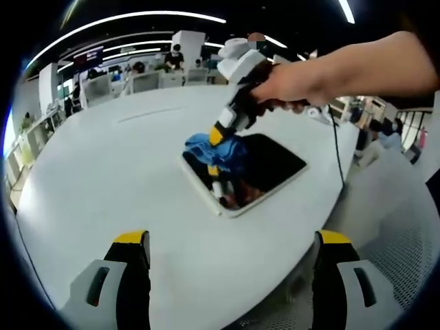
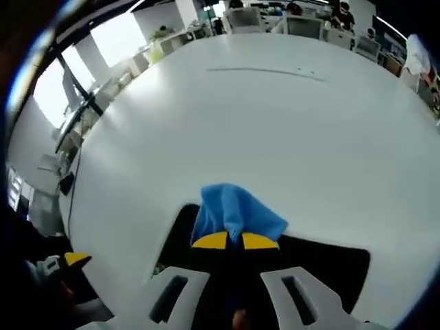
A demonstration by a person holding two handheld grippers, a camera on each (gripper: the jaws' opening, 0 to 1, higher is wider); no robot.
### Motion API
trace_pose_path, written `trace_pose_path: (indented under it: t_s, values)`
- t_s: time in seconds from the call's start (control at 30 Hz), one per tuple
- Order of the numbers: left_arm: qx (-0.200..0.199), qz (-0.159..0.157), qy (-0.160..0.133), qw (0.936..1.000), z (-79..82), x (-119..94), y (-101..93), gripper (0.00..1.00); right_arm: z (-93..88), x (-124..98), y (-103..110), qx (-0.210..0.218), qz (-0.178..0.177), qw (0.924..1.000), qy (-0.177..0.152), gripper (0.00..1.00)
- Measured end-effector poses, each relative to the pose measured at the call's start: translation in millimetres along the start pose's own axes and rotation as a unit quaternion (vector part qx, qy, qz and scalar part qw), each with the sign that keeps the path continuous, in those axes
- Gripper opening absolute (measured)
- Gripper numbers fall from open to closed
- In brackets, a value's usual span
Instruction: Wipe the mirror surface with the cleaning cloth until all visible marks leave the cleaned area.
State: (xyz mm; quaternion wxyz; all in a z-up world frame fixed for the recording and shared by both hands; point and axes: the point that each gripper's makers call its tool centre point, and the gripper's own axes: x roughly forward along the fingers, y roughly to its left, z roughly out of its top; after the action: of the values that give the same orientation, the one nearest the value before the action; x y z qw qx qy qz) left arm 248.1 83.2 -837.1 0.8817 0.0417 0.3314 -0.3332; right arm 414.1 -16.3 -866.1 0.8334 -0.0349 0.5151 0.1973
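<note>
A rectangular mirror [image 1: 265,165] with a pale frame lies flat on the white table [image 1: 117,172], its glass dark. A blue cleaning cloth [image 1: 214,149] rests on the mirror's left part, pinched by my right gripper [image 1: 217,137], which a hand holds from the upper right. In the right gripper view the jaws are closed together on the blue cloth [image 2: 237,210], with my right gripper [image 2: 234,240] pressing it over the dark mirror [image 2: 323,265]. My left gripper [image 1: 230,242] hangs open near the table's near edge, short of the mirror, holding nothing.
The white table [image 2: 261,117] is large and rounded, with its edge curving close on the right of the left gripper view. A black cable [image 1: 337,148] runs off beyond the mirror. Desks, chairs and seated people [image 1: 173,58] fill the background.
</note>
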Motion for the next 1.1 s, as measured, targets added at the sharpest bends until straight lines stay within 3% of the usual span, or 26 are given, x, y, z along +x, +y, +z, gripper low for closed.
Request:
trace_pose_path:
  t_s: [0.37, 0.53, 0.7, 1.1]
  values:
    - [0.002, 0.0, 0.003, 1.0, -1.7, 0.1, -0.6, 0.99, -7.6, 3.8, -0.7, 0.015, -0.006, 0.9999, 0.003, 0.0]
    - [-0.002, -0.003, -0.006, 1.0, 1.0, 0.1, -1.4, 0.99, -16.9, -4.2, 5.3, 0.02, -0.007, 0.9998, -0.001, 0.0]
    - [0.003, -0.003, -0.009, 1.0, 2.0, 0.2, -1.9, 0.99, -27.7, -5.6, 8.5, 0.059, -0.007, 0.9982, 0.008, 0.0]
    - [-0.002, -0.008, -0.012, 0.9999, 4.3, 2.3, -3.6, 0.99, -44.9, -11.0, 15.0, 0.064, -0.01, 0.9979, 0.012, 0.0]
